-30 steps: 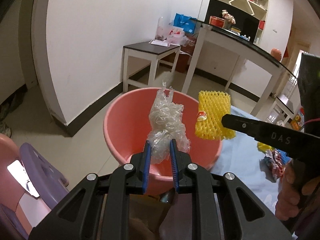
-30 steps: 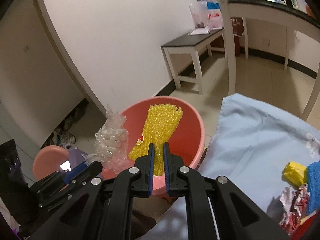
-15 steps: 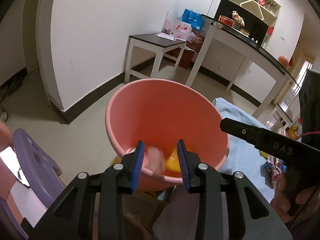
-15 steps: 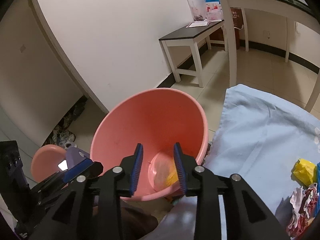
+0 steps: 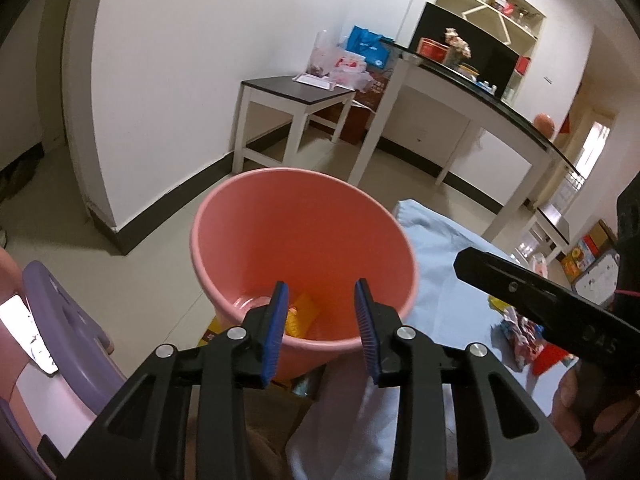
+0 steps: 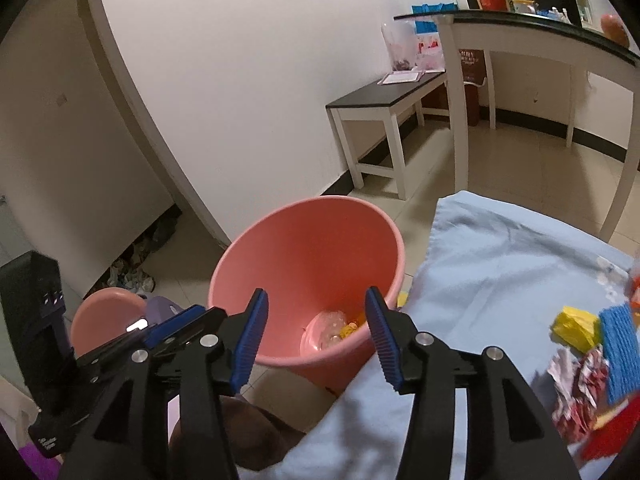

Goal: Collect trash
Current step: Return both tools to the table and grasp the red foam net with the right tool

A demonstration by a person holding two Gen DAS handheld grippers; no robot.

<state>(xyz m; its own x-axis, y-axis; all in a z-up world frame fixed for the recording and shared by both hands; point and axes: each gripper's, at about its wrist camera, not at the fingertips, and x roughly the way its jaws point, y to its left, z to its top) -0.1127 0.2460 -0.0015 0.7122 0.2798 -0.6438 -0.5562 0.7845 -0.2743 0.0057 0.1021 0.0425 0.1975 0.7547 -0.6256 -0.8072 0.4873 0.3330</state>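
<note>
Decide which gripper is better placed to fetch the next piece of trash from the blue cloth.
Right, probably. The right gripper, empty with jaws opening, is nearer the trash pile; the left gripper hangs over the pink bucket.

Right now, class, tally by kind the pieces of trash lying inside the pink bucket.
Clear plastic wrap: 1
Yellow foam net: 1
Total in the pink bucket: 2

"DAS" lettering on the right tongs' (image 5: pixel 532 292) black arm
</note>
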